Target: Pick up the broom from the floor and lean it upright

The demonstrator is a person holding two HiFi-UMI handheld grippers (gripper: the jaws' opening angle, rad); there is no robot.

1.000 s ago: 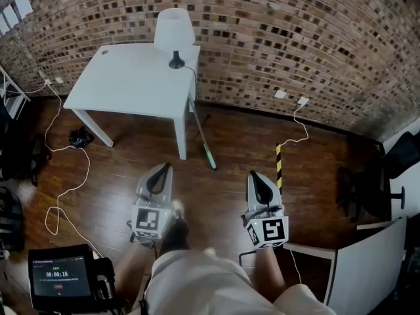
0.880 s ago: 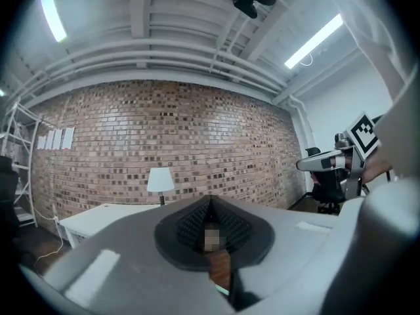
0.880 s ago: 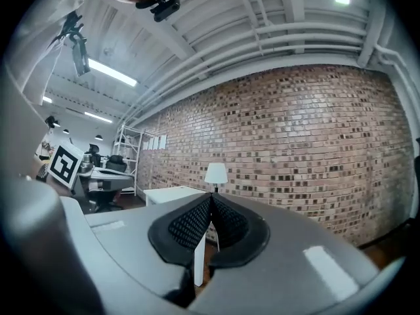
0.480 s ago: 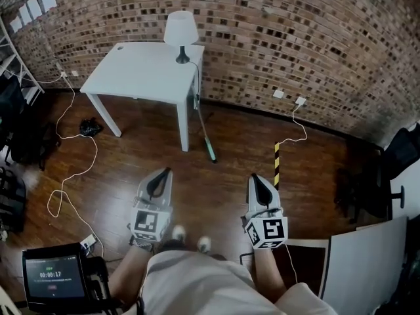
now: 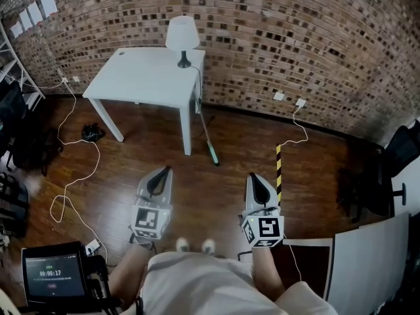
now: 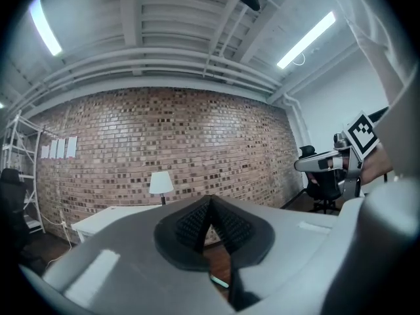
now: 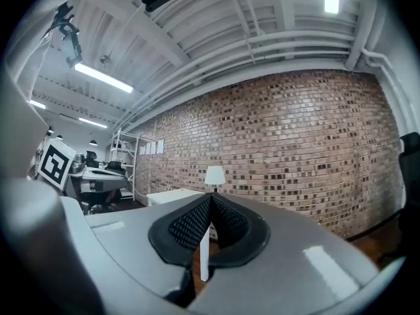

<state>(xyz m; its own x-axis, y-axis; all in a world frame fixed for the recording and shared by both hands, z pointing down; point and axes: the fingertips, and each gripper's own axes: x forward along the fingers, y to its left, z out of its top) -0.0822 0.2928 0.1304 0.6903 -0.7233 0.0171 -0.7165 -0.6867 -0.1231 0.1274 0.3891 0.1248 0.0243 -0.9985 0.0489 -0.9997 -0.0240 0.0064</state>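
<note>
hovering well short of the broom (image 5: 206, 133), left gripper (image 5: 165, 170) and right gripper (image 5: 253, 177) pressed together, empty; propped at the table (image 5: 141, 77) corner, it could skid on slick wood floor (image 5: 230, 143).

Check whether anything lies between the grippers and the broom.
Nothing visible does. Only bare floor lies between the left gripper, the right gripper and the broom by the table leg. The striped tape lies off to the right.
</note>
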